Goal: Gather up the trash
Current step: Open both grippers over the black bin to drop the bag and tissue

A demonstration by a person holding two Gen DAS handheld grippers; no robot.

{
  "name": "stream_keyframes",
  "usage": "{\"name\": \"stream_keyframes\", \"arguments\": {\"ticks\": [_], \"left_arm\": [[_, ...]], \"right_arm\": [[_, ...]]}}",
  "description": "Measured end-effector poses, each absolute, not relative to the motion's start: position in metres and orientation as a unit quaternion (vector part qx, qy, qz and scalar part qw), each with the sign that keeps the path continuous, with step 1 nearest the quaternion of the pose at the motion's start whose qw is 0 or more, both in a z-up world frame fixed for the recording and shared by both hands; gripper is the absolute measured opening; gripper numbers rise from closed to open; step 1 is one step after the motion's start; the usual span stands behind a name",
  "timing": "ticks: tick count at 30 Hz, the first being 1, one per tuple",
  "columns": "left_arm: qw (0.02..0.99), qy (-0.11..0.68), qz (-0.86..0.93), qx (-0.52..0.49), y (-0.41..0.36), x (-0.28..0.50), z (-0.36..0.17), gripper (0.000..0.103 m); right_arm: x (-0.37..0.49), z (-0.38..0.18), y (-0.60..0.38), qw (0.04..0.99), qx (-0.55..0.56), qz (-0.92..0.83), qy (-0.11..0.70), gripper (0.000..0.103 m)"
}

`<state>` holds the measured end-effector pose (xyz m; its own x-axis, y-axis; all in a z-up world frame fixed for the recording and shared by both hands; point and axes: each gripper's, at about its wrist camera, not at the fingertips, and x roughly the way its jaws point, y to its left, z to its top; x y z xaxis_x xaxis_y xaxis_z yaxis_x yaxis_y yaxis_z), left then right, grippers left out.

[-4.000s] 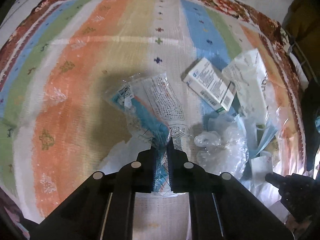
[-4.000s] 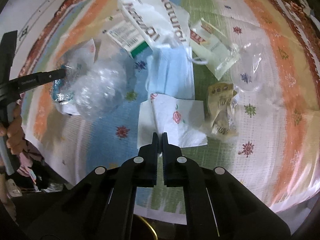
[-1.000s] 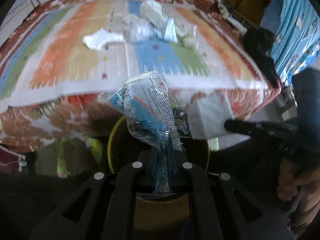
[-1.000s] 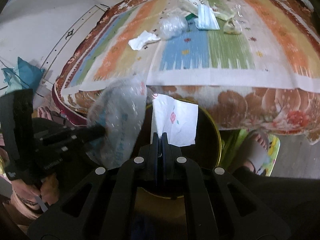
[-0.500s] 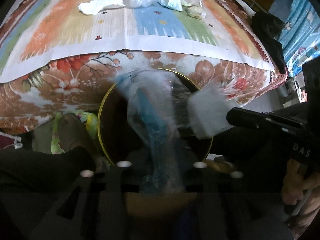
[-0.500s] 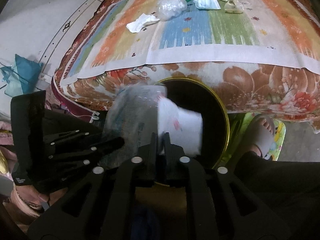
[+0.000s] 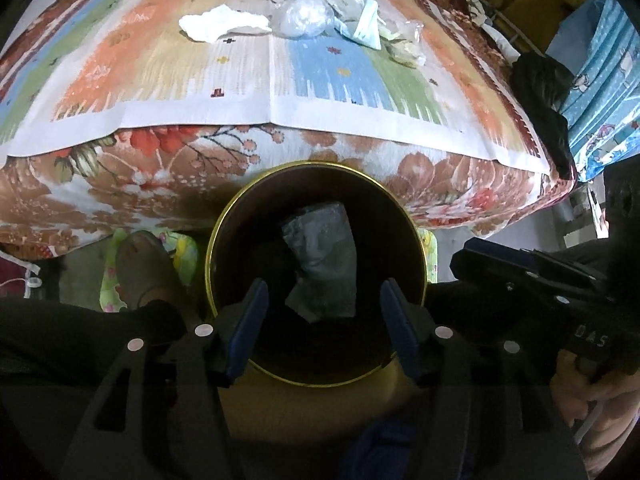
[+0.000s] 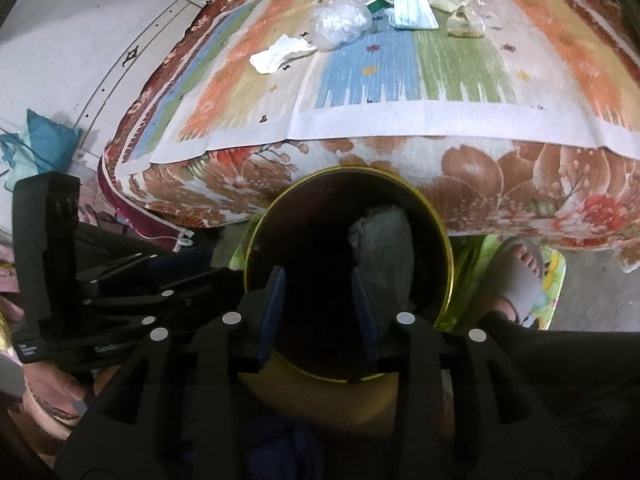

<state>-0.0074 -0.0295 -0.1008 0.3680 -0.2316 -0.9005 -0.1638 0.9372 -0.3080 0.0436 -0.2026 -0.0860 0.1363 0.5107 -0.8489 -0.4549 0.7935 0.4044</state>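
Observation:
A round bin with a gold rim (image 7: 224, 224) (image 8: 444, 240) stands on the floor against the bed's edge. Pale trash (image 7: 324, 264) (image 8: 384, 252) lies inside it in the dark. My left gripper (image 7: 322, 316) hangs over the bin's mouth; its jaws are opening, with nothing pressed between them. My right gripper (image 8: 320, 312) hangs over the same bin, its jaws opening and nothing between them. More trash stays on the striped bedspread: a crumpled white tissue (image 7: 220, 24) (image 8: 280, 54), a clear plastic wad (image 7: 304, 18) (image 8: 340, 22), a face mask (image 7: 366, 28) (image 8: 412, 8) and wrappers (image 7: 404, 46) (image 8: 464, 22).
The bed with its floral side (image 7: 160, 176) (image 8: 500, 176) rises just behind the bin. A person's feet in sandals (image 7: 140, 264) (image 8: 516, 276) stand on either side of it. The other gripper's black body (image 7: 540, 280) (image 8: 80, 264) shows at each view's edge.
One second ago the left gripper was shut on a plastic wrapper and the right on a white napkin, above the bin. Both jaws have opened and the pieces have dropped in.

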Motion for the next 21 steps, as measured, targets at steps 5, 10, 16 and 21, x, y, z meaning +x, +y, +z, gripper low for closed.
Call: {"name": "stream_keyframes", "arguments": {"ticks": [5,10,16,21], "left_arm": [[0.810,0.553,-0.021,-0.195,-0.019,-0.005,-0.093,0.059],[0.816,0.545,-0.009,-0.192,-0.013,0.004,-0.082,0.059],[0.839,0.522,0.006,-0.152,-0.002,0.026,-0.054,0.064],[0.845,0.518,0.002,-0.136,0.003,0.042,-0.042,0.070]], "right_arm": [[0.048,-0.083,-0.202,0.761,0.017,0.313,0.568,0.035],[0.053,-0.078,-0.201,0.761,0.021,0.318,0.564,0.038],[0.069,-0.063,-0.198,0.769,0.012,0.319,0.553,0.044],[0.089,-0.050,-0.199,0.782,0.001,0.306,0.543,0.049]]}}
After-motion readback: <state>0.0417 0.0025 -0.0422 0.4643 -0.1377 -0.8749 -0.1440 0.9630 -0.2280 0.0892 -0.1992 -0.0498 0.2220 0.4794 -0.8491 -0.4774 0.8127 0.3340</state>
